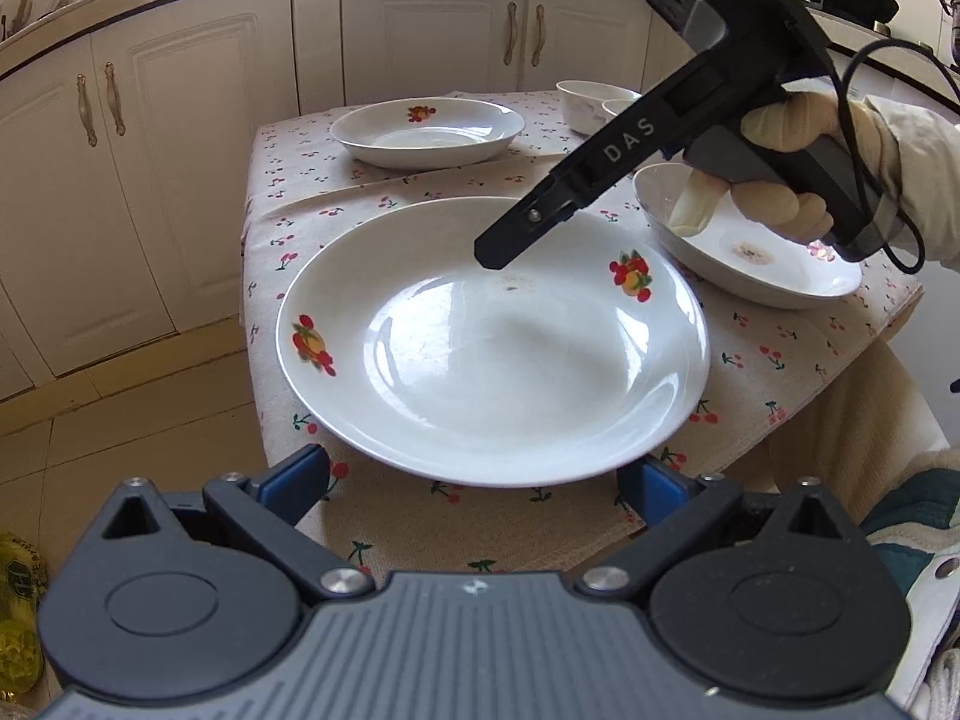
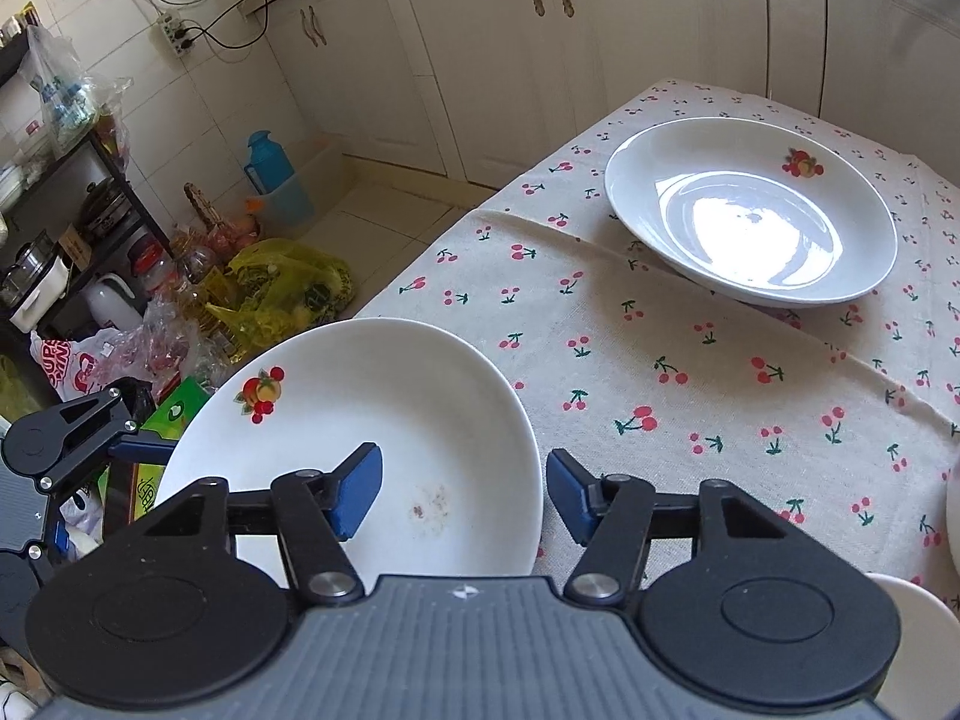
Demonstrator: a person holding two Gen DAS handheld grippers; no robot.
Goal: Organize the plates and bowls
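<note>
A large white plate with fruit prints [image 1: 492,354] lies on the cherry tablecloth [image 1: 420,516] near the table's front edge; it also shows in the right wrist view [image 2: 372,420]. My left gripper [image 1: 480,480] is open, its blue pads on either side of the plate's near rim. My right gripper [image 2: 462,492] is open above that plate's right rim, and it shows from the side in the left wrist view [image 1: 498,252]. A second fruit-print plate [image 1: 426,132] sits at the far side [image 2: 750,210]. A third plate [image 1: 750,258] lies at the right under my right hand.
Two small white bowls [image 1: 591,105] stand at the back right. White kitchen cabinets [image 1: 150,180] surround the table. Bags and bottles [image 2: 240,294] crowd the floor to the left of the table, beside a dark shelf [image 2: 72,228] and a blue flask [image 2: 267,162].
</note>
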